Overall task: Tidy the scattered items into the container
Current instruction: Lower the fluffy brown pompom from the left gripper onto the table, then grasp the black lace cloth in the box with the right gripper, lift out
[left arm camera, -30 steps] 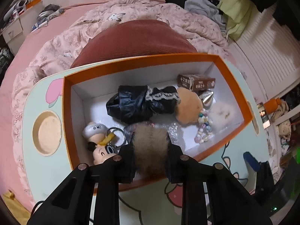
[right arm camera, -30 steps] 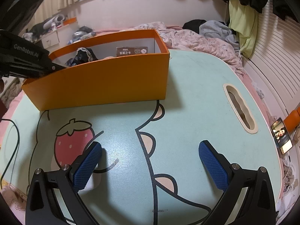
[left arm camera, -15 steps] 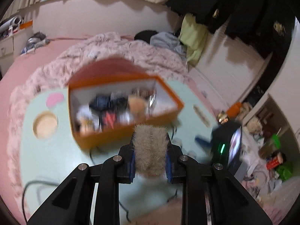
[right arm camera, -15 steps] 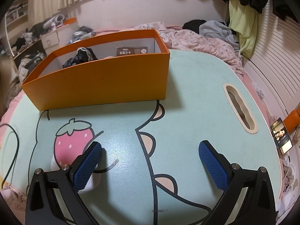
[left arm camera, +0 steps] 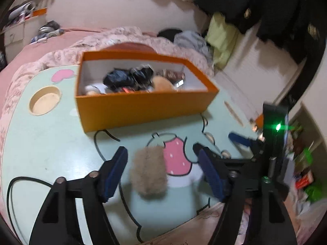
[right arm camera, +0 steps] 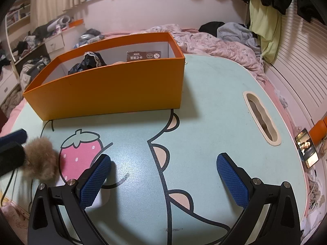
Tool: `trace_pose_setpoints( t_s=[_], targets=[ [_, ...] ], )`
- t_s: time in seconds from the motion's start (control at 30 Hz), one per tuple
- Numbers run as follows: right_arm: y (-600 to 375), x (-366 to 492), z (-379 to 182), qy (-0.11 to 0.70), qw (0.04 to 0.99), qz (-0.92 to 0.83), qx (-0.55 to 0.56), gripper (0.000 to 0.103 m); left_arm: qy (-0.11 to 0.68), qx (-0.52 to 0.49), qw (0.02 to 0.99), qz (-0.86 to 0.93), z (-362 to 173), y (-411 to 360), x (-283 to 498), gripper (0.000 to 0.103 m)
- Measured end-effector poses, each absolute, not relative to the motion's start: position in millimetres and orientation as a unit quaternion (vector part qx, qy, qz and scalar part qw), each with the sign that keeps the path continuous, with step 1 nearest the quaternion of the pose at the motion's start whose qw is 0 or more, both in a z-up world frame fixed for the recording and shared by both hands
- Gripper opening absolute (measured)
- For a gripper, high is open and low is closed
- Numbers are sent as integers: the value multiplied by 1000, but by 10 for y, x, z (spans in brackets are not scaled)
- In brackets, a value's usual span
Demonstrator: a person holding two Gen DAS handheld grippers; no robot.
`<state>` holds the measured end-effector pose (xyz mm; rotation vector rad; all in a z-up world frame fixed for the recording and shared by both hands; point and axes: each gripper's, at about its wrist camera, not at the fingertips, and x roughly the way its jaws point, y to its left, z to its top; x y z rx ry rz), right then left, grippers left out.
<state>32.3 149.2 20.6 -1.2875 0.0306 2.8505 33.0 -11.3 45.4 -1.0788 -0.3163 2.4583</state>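
Note:
A brown furry piece lies on the mint table beside its strawberry print, between the fingers of my left gripper. The jaws are opening and the blue pads stand clear of the fur on both sides. Farther back stands the orange box, holding a black lace cloth, a tan plush and other small items. In the right wrist view the fur shows at the far left, the box behind. My right gripper hovers open over the table with nothing in it.
The table has a round cup hole at the left and a long slot at the right. A black cable crosses the near-left corner. A phone lies off the right edge. Pink bedding surrounds the far side.
My left gripper drew back from above the box to the near side of the table with the furry piece, then its jaws spread and let it go. The right gripper stayed put.

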Motion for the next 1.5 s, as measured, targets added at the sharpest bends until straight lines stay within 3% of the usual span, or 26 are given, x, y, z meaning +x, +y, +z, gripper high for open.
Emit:
trace_pose_setpoints(
  t_s=[0.17,0.3,0.37,0.57,0.73,0.87,0.93,0.97,1.0,1.1,1.37,1.5],
  targets=[
    [1570,328,289,42,-7,914,-403,102,-166,-379,205,887,453,-350,335,74],
    [1585,296,536,44,-16,926,-375,84,-164,-374,184,894,472,-492,362,74],
    [1516,218,767,33,-36,935,-352,81,-164,-370,174,898,495,-575,374,74],
    [1131,-565,1226,28,-139,917,-372,50,-167,-360,141,907,516,-786,395,74],
    [845,-1266,1016,23,-171,884,-434,50,-172,-354,145,908,550,-857,409,74],
    [759,-1521,764,86,-188,848,-488,56,-180,-347,150,908,564,-860,413,74],
    [650,-1585,683,51,-159,853,-495,56,-185,-347,154,906,561,-845,403,74],
    [619,-1579,637,36,-155,853,-497,54,-185,-347,157,906,561,-835,405,74],
    [591,-1581,604,29,-158,851,-501,41,-184,-347,159,906,561,-829,409,74],
    [623,-1513,648,39,-162,854,-493,24,-177,-348,158,907,553,-804,416,74],
    [1046,-647,1340,86,-195,908,-360,23,-180,-354,152,905,528,-823,391,74],
    [1300,-61,1339,112,-218,907,-343,23,-176,-356,147,906,537,-810,392,74]
  ],
)
